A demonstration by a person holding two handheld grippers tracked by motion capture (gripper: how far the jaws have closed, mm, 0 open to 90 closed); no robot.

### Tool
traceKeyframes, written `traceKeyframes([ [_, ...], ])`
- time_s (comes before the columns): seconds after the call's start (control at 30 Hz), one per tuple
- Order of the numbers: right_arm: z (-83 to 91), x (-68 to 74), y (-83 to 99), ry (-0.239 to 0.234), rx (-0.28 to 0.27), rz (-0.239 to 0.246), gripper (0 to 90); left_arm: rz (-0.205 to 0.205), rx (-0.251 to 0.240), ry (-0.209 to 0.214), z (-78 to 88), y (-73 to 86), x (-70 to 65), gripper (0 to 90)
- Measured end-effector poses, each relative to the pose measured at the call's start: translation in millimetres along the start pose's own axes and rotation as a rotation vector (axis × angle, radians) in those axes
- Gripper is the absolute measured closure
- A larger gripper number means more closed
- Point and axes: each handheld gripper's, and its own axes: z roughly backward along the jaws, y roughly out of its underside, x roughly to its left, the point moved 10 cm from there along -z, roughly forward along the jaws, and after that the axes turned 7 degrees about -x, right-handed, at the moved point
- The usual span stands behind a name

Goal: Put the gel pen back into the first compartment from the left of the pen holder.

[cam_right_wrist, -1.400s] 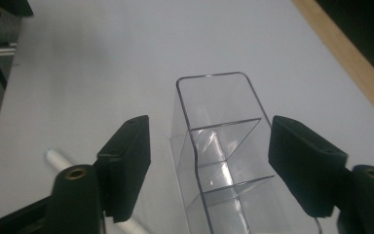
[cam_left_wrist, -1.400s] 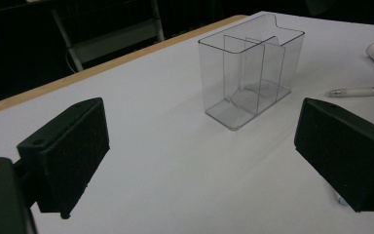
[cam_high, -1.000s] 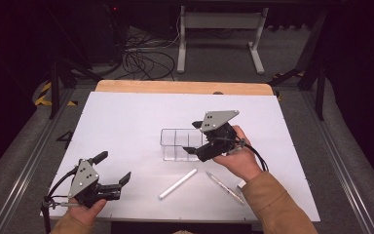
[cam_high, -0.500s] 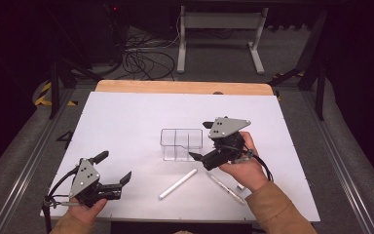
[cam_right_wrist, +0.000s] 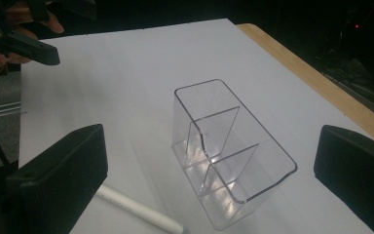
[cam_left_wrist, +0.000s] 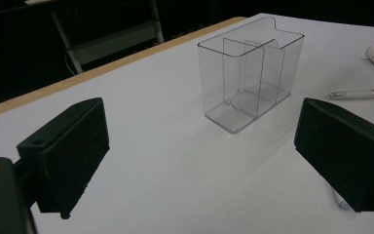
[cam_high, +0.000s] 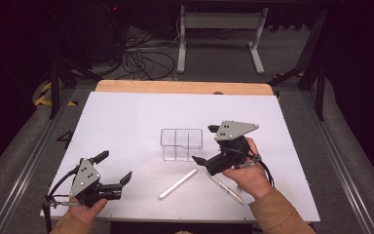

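Two tools agape | right tool (cam_high: 204, 145) just widened, empty, beside clear organizer (cam_high: 181, 144) | left tool (cam_high: 114, 167) empty

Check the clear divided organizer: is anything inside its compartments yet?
Nothing: the clear organizer stands empty, its floor showing through every compartment. The white marker and the thin pen lie outside it on the table. The clear walls hide nothing.

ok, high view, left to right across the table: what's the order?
left gripper → white marker → clear organizer → right gripper. The thin pen under the right hand overlaps that gripper's span, so it is left out.
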Motion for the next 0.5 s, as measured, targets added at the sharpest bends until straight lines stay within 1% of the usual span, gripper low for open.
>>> traceKeyframes([
  [0.13, 3.5, -0.3, 3.3, 0.014, 0.013, -0.015, 0.0, 0.000, 0.001, 0.000, -0.1, 0.1, 0.4, 6.6],
  [0.2, 5.7, -0.5, 5.8, 0.023, 0.025, -0.034, 0.3, -0.001, 0.001, 0.000, -0.1, 0.2, 0.2, 6.6],
  [0.23, 7.0, -0.6, 7.4, 0.026, 0.031, -0.037, 0.6, -0.004, 0.002, 0.000, -0.1, 0.2, 0.3, 6.6],
  [0.33, 11.4, 1.8, 13.0, 0.031, 0.042, -0.063, 3.4, 0.000, 0.001, 0.001, -0.1, 0.1, -0.1, 6.6],
  [0.5, 17.7, 2.7, 27.4, 0.057, 0.064, -0.081, 8.7, -0.003, 0.002, 0.000, -0.1, 0.2, 0.2, 6.6],
])
